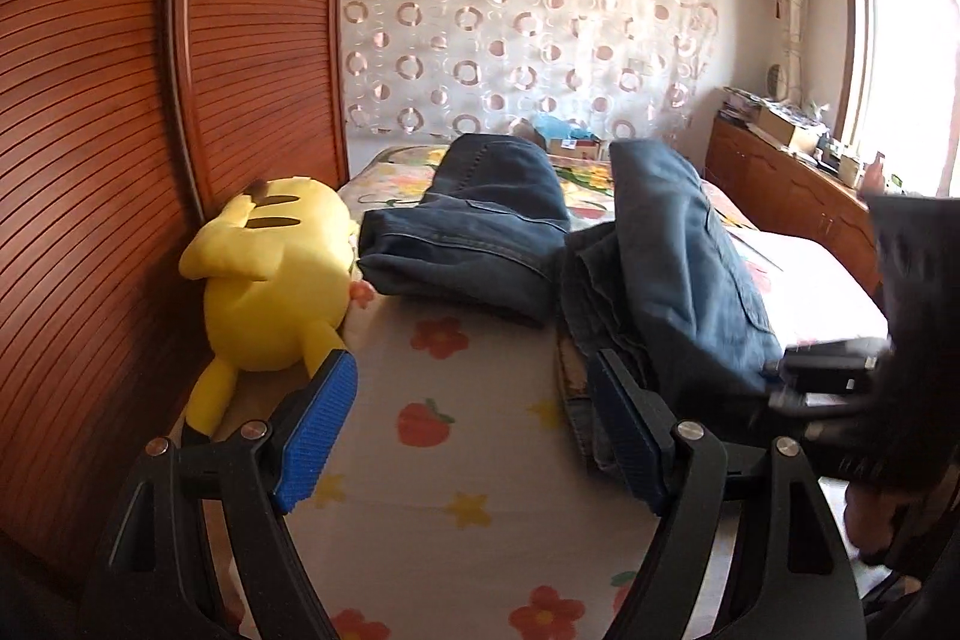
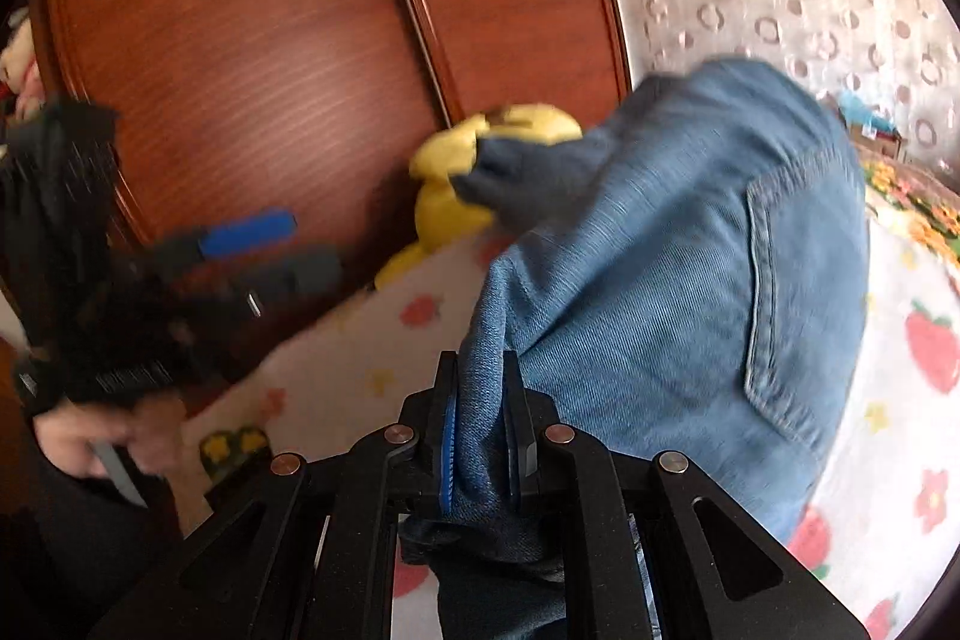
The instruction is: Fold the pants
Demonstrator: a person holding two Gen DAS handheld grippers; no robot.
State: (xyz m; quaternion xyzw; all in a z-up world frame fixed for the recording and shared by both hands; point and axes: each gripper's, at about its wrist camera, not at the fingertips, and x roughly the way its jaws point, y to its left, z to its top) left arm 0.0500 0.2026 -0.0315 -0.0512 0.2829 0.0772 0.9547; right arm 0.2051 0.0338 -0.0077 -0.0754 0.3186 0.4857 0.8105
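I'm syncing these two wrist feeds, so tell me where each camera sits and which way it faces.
Left wrist: on the open left gripper, facing along the bed toward the curtain.
Right wrist: on the right gripper, clamped on the jeans, facing the wardrobe; a hand shows.
Shared: jeans, yellow plush, each other's gripper.

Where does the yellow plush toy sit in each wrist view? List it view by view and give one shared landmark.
Left wrist view: the yellow plush toy lies at left centre on the bed's edge, against the wooden wardrobe, left of the jeans.
Right wrist view: the plush is at upper centre, partly hidden behind the jeans held in the right gripper.
Shared landmark: the wardrobe.
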